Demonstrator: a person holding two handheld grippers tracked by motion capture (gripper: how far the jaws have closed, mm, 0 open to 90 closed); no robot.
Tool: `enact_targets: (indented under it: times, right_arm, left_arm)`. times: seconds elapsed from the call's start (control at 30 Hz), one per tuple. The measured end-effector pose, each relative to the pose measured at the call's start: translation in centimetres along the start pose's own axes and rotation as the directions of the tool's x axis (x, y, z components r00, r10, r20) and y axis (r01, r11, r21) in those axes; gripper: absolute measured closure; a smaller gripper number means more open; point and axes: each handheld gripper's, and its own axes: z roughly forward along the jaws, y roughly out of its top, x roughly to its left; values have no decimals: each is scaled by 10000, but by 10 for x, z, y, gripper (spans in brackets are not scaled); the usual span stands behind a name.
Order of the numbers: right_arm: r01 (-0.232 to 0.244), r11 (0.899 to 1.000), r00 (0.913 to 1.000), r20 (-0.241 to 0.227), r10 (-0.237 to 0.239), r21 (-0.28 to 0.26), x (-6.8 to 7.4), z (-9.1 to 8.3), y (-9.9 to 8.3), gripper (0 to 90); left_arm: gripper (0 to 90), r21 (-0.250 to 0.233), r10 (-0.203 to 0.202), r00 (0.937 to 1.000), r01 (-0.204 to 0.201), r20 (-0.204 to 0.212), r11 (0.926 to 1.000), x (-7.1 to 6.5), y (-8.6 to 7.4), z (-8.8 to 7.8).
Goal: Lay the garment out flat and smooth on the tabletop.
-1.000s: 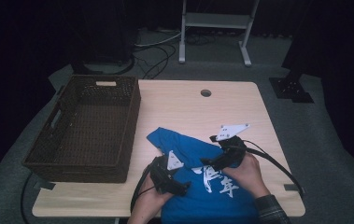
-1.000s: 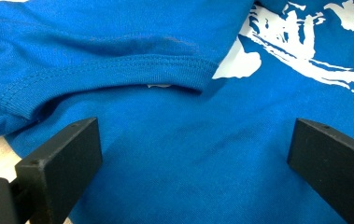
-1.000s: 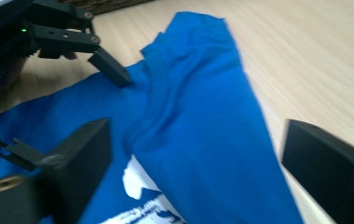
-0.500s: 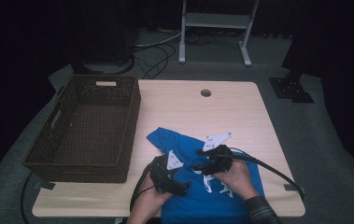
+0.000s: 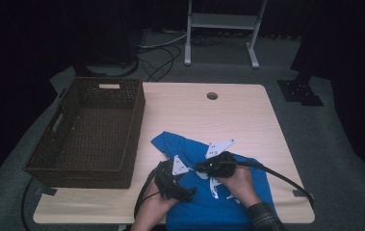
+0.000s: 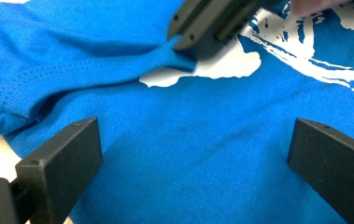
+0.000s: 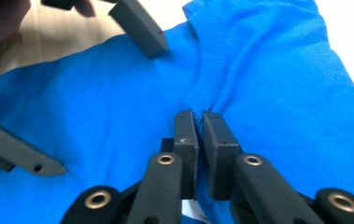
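1. The table (image 5: 247,120) is pale wood with rounded corners and a small round hole near its far edge; it stands on grey carpet in a dark room, with a metal stand and cables behind it.
2. A dark woven basket (image 5: 93,130), rectangular with handle slots, sits on the table's left side.
3. A blue shirt (image 5: 218,202) of soft knit with a white print lies rumpled at the near edge, just right of the basket, one corner pointing toward the middle.
4. The right claw (image 7: 198,122) has just been closing and is clenched on a stitched fold of the shirt, cloth pinched between its pads.
5. The left claw (image 6: 188,154) is released, jaws wide apart over flat blue cloth, just beside the right claw.
6. The table's far half and right side are bare wood.
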Motion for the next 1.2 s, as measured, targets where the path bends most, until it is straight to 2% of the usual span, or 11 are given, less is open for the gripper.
enact_targets:
  times: [0.2, 0.33, 0.47, 0.7, 0.9, 0.97, 1.03, 1.2]
  right_arm:
    - [-423, 9970, 9990, 109, 431, -645, -15, -10, 7, 864]
    - [-799, 9903, 9958, 366, 845, -1138, -38, -22, 14, 865]
    - [-1320, 9784, 9889, 471, 1411, -1593, -64, -30, 17, 864]
    - [-1472, 9710, 9849, 627, 1615, -1887, -94, -34, 26, 865]
    - [-1658, 9589, 9799, 707, 1864, -2304, -120, -37, 37, 864]
    - [-1704, 9576, 9774, 837, 1942, -2323, -130, -39, 39, 864]
    - [-1829, 9567, 9738, 923, 2080, -2265, -140, -40, 40, 864]
    - [-2363, 9445, 9597, 974, 2636, -2281, -165, -34, 39, 860]
  left_arm:
    - [25, -28, -48, 10000, 48, -17, 10000, 0, 0, 0]
    - [25, -4, -24, 10000, 24, -21, 10000, 0, 0, 0]
    - [24, -3, -28, 10000, 28, -26, 10000, 0, 0, 0]
    - [24, -22, -72, 10000, 72, -28, 10000, -1, 0, 0]
    - [25, 10, -71, 10000, 71, -36, 10000, -1, 0, 0]
    - [24, 14, -53, 10000, 53, -43, 10000, -1, 0, 0]
    - [25, 5, -65, 10000, 65, -44, 10000, -1, 0, 0]
    - [25, 10, -74, 9999, 74, -96, 10000, -1, 1, 1]
